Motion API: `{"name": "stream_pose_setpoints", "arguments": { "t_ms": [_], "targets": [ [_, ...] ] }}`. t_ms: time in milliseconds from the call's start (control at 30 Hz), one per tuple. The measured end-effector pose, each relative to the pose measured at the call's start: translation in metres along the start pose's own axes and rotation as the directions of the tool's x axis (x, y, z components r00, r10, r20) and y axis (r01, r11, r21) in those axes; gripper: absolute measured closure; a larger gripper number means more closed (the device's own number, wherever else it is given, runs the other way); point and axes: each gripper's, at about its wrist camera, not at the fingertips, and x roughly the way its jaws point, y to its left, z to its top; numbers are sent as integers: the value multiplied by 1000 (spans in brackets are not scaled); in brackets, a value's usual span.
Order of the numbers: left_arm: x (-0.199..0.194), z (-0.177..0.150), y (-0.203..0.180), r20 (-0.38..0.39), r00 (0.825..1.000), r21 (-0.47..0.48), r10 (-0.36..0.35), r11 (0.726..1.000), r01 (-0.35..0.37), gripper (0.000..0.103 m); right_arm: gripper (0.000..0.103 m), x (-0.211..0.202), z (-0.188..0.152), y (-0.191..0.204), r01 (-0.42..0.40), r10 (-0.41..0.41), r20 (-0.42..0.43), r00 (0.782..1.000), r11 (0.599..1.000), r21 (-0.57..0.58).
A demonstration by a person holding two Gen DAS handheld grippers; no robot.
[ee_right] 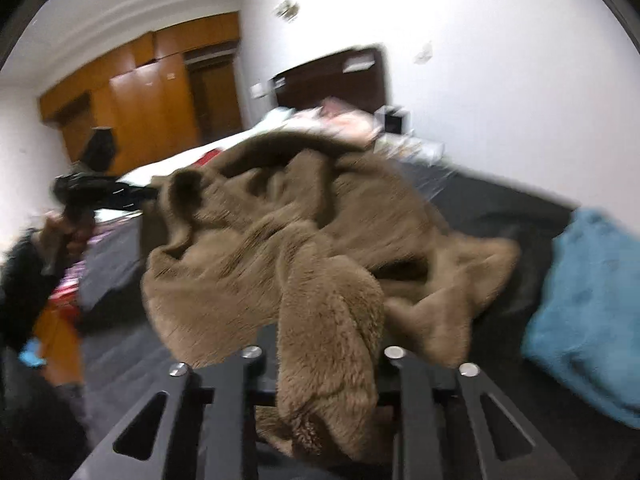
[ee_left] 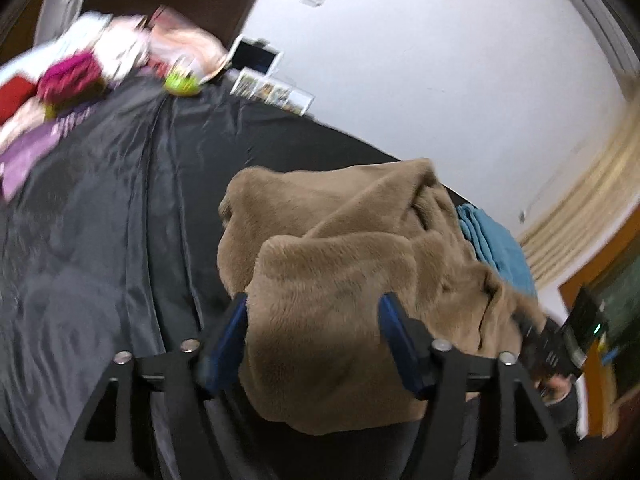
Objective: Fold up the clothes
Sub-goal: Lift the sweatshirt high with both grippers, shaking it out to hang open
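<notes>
A brown plush garment (ee_left: 340,240) lies bunched on the black bed cover (ee_left: 120,220). In the left wrist view one thick fold fills the gap between the blue pads (ee_left: 394,320) of my left gripper (ee_left: 316,320), whose jaws stand wide apart, and it hangs down below them. In the right wrist view the same garment (ee_right: 280,232) is lifted and blurred. A roll of it hangs between the arms of my right gripper (ee_right: 324,344), covering the fingers; the linkage is drawn in, shut on it. The other gripper (ee_right: 92,196) shows at the garment's far left edge, held by a hand.
A folded blue cloth (ee_right: 588,300) lies on the cover right of the brown garment. A pile of pink, white and red clothes (ee_left: 100,52) sits near the dark headboard (ee_right: 332,76). A wooden wardrobe (ee_right: 152,96) stands behind, and white walls bound the bed.
</notes>
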Motion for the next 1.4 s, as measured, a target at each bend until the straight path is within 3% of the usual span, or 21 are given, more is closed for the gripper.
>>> {"name": "stream_pose_setpoints", "arguments": {
  "t_ms": [133,300,467,600,733,800,867,967,1033,1100,1233,1333,1400],
  "targets": [
    [-14,-3,-25,50,999,175,-8,985,-1,24,82,-36,11,11,197,-187,126,974,978,-69],
    [-31,-6,-56,107,994,384,-31,923,-13,23,82,-66,21,29,392,-351,252,902,910,-137],
    [-24,-8,-94,91,992,561,-84,828,19,22,82,-80,21,31,458,-409,291,865,881,-122],
    [-7,-13,-113,8,994,644,-109,761,78,22,82,-86,21,30,493,-442,320,838,865,-95],
    [18,-19,-121,-109,990,669,-85,731,137,25,82,-97,25,32,546,-486,381,786,835,-61],
    [25,-23,-124,-167,980,656,-106,730,191,39,82,-104,28,33,580,-514,414,752,813,-44],
    [26,-32,-129,-214,967,653,-139,716,247,43,82,-108,32,36,620,-542,445,713,784,-38],
    [23,-50,-141,-265,947,675,-182,666,317,43,82,-119,37,43,674,-574,504,646,738,-24],
    [22,-63,-152,-288,939,696,-190,631,341,43,82,-129,42,46,686,-576,544,610,728,2],
    [22,-74,-162,-296,936,724,-193,594,351,43,82,-136,48,49,685,-571,571,590,728,19],
    [20,-84,-176,-298,928,742,-223,558,372,43,82,-145,58,58,684,-560,608,562,728,38],
    [25,-90,-184,-296,929,730,-223,574,370,46,82,-145,63,64,684,-554,624,551,728,43],
    [29,-95,-188,-282,939,730,-199,590,344,76,82,-148,65,65,686,-554,634,539,725,51]
  ]
}}
